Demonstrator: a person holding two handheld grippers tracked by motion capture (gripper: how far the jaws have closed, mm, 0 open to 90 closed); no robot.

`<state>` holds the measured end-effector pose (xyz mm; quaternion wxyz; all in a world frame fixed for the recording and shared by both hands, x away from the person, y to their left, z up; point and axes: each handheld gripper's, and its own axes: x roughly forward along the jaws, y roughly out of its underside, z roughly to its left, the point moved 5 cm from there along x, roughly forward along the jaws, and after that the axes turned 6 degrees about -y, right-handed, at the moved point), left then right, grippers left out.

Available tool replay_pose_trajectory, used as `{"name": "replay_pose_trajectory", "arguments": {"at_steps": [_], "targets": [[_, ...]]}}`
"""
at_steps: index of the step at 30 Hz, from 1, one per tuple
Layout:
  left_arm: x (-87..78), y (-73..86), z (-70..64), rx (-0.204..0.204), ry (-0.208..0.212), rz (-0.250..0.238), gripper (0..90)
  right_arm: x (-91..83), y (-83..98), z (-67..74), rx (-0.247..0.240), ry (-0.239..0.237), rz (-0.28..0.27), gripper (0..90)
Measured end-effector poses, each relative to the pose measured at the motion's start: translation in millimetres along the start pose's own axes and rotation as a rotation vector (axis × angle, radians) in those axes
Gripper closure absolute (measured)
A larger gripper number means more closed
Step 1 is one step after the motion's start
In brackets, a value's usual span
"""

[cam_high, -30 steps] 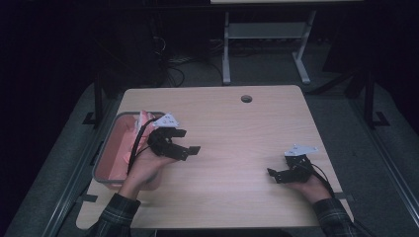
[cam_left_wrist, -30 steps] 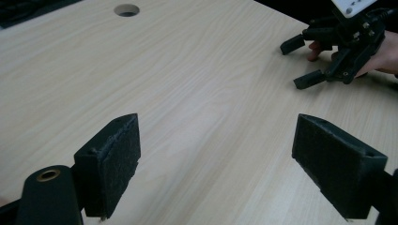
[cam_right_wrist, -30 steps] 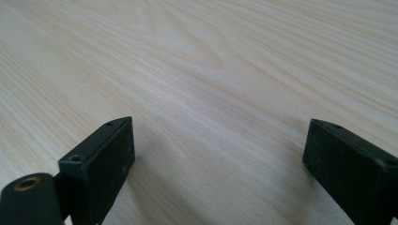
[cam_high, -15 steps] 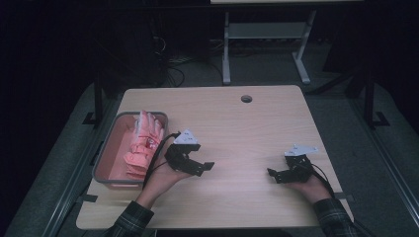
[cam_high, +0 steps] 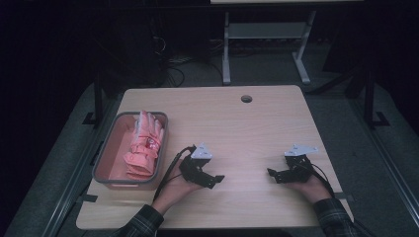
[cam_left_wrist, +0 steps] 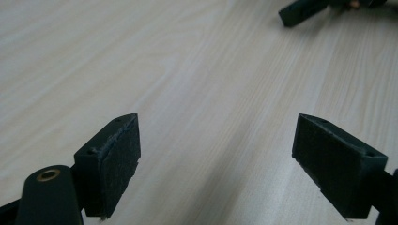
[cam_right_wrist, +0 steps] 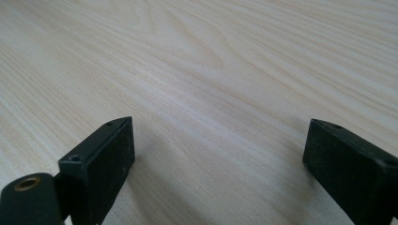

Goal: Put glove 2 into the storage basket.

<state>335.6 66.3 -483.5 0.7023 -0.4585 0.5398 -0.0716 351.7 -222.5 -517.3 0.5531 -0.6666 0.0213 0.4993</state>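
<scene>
Now pink glove (cam_high: 144,144) lies in grey bin (cam_high: 105,153), at 10 o'clock from left gripper (cam_high: 213,178); both it and right gripper (cam_high: 273,174) gape wide, empty, over tabletop (cam_high: 247,128).

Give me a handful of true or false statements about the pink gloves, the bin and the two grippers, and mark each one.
1. The pink gloves lie inside the grey bin. True.
2. The left gripper holds a glove between its fingers. False: its fingers are open with nothing between them, over bare wood.
3. The bin sits near the table's left edge. True.
4. The right gripper is shut tight. False: the right gripper view shows its fingers wide apart.
5. The two grippers touch each other at mid-table. False: a stretch of bare tabletop separates them.
</scene>
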Motion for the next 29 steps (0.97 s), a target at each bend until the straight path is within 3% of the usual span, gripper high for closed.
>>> {"name": "replay_pose_trajectory", "arguments": {"at_steps": [8,12,14,29], "targets": [[17.6,10.0,-5.9,0.034,-0.016,0.028,14.4,0.1,0.0,0.1,-0.001,0.000,0.000,8.9],[24.1,16.2,-7.8,0.046,-0.019,0.015,13.8,0.1,0.0,0.0,-0.001,0.000,0.000,8.9],[25.2,17.2,-8.1,0.067,-0.030,-0.001,12.7,0.2,-0.1,0.2,0.000,-0.001,-0.001,8.9],[25.3,17.2,-8.2,0.071,-0.026,0.000,12.8,0.3,-0.2,0.7,-0.002,-0.004,0.000,8.9]]}}
